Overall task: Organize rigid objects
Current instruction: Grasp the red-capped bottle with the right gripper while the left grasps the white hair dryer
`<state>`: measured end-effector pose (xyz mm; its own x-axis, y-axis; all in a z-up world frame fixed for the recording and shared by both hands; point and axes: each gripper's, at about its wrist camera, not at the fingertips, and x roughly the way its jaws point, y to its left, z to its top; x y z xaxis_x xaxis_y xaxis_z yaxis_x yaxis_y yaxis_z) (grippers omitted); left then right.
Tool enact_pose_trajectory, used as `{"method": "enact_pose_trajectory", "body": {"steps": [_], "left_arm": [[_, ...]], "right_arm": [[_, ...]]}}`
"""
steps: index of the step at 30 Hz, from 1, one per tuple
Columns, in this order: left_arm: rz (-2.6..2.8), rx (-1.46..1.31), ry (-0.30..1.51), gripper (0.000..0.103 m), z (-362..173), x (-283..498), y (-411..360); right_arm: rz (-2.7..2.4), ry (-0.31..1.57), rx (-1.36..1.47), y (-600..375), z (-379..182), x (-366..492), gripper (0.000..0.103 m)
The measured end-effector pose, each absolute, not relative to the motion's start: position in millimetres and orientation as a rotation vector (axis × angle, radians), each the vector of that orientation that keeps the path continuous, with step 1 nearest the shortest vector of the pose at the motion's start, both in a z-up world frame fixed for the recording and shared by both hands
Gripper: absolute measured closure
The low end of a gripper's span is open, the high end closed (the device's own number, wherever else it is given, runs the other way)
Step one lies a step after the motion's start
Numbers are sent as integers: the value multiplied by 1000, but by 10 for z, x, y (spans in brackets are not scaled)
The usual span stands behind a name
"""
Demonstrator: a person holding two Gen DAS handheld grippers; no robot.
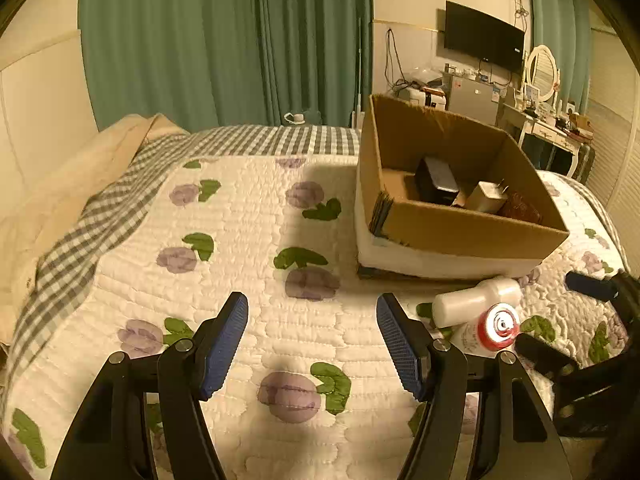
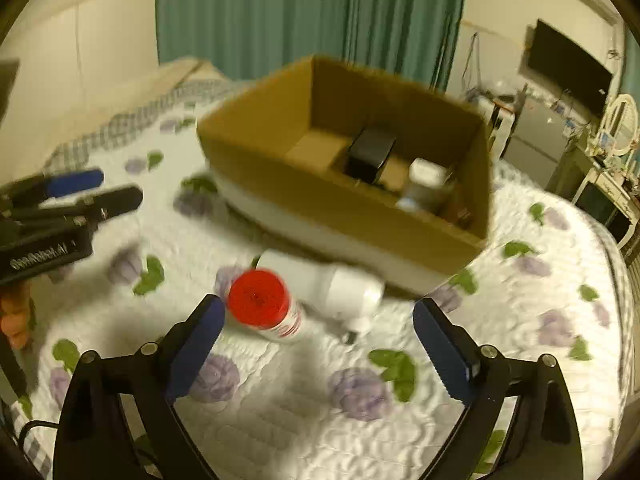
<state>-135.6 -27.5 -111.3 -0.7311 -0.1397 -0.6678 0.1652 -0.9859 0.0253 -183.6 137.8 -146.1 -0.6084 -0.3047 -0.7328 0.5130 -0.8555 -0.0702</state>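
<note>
A cardboard box (image 1: 460, 228) (image 2: 320, 208) stands on the quilted bed and holds a black box (image 1: 436, 180) (image 2: 370, 156), a white charger (image 1: 486, 196) and other small items. In front of it lie a red-capped bottle (image 1: 498, 326) (image 2: 262, 304) and a white bottle (image 1: 476, 300) (image 2: 332, 284), side by side. My left gripper (image 1: 312, 344) is open and empty over the quilt, left of the bottles. My right gripper (image 2: 320, 340) is open, its jaws either side of the bottles; it also shows at the right edge of the left wrist view (image 1: 560, 316).
The flowered quilt (image 1: 248, 240) covers the bed, with a checked blanket (image 1: 100, 216) and a beige cover at the left. Green curtains hang behind. A TV (image 1: 484, 36), a small fridge and a dressing table (image 1: 548, 120) stand at the right.
</note>
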Motion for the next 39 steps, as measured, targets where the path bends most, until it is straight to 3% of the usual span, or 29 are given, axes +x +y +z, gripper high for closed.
{"method": "enact_pose_trajectory", "body": {"steps": [6,7,8,14,18,28,34,36,39], "left_arm": [[-2802,1121,0,33,-1298,-1328,-216],[-2807,1125,-12,33,-1311,-1325,-203],[-2810,1128,-26,33,-1327,-1326,-186],[-2863,1153,-120,33,-1338,-1385,-49],[-2943,1172,-204,33,-1305,-1511,203],[-3105,1367,-630,33,-1651,-1944,968],[-3097,1518,-764,33,-1812,-2042,1170],[-3102,1563,-759,36,-1792,-1999,1204],[-3143,1795,-573,36,-1724,-1860,1224]], "right_arm": [[-2367,467,1066,1104,-1703,-1880,31],[-2355,463,1068,1069,-1733,-1908,43],[-2340,457,1082,1044,-1766,-1938,65],[-2349,311,1108,1337,-1517,-1884,67],[-2436,320,1092,1593,-1275,-1859,67],[-2530,205,1218,2019,-1276,-2122,67],[-2531,198,1238,2046,-1290,-2151,67],[-2535,186,1236,2063,-1284,-2152,67],[-2543,164,1229,2097,-1257,-2147,67]]}}
